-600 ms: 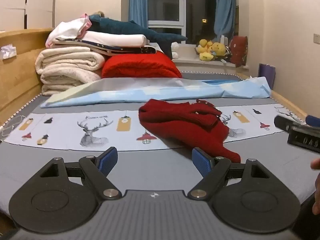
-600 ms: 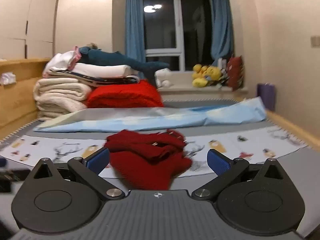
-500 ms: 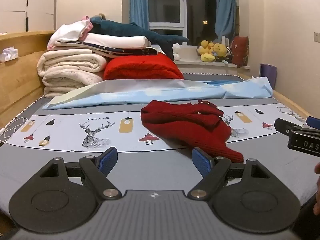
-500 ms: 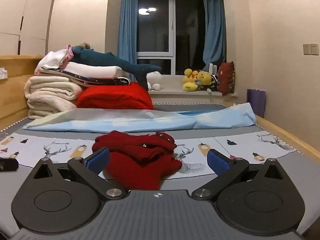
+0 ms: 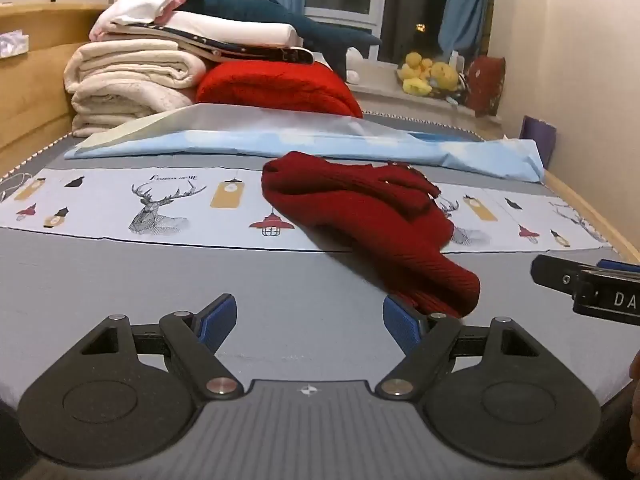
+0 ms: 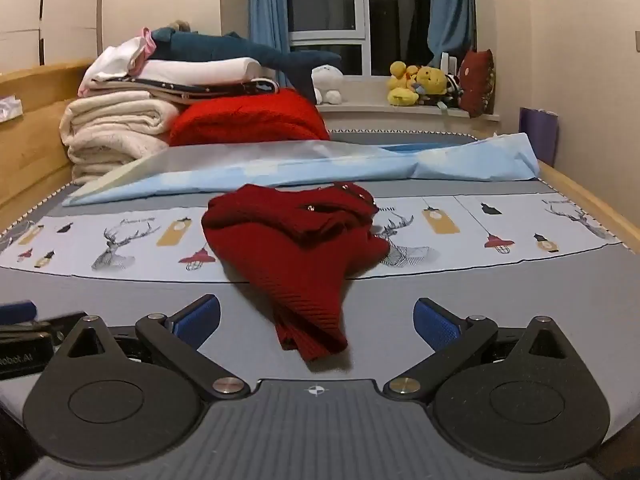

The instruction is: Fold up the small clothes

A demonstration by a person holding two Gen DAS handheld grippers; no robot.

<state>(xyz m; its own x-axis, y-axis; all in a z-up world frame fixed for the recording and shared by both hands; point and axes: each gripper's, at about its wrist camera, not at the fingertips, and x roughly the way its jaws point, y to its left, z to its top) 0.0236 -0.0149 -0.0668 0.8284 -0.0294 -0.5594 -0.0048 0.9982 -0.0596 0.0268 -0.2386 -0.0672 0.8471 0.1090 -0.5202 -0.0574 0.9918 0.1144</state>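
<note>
Our left gripper and right gripper: black linkage arms, blue ribbed pads, silver pivot screws, grey ridged bodies.

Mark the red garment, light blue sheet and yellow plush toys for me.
red garment (image 6: pixel 296 248), right wrist view, middle of crumpled body
light blue sheet (image 6: pixel 280 170), right wrist view, central fold
yellow plush toys (image 5: pixel 428 74), left wrist view, middle of cluster

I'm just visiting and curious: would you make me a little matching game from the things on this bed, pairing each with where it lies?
1. crumpled dark red knitted garment
2. folded cream blankets
3. yellow plush toys
4. light blue sheet

a. windowsill
b. back left, stacked
c. on the deer-print cloth
d. spread across the bed behind the garment

Pairs: 1-c, 2-b, 3-a, 4-d
</note>
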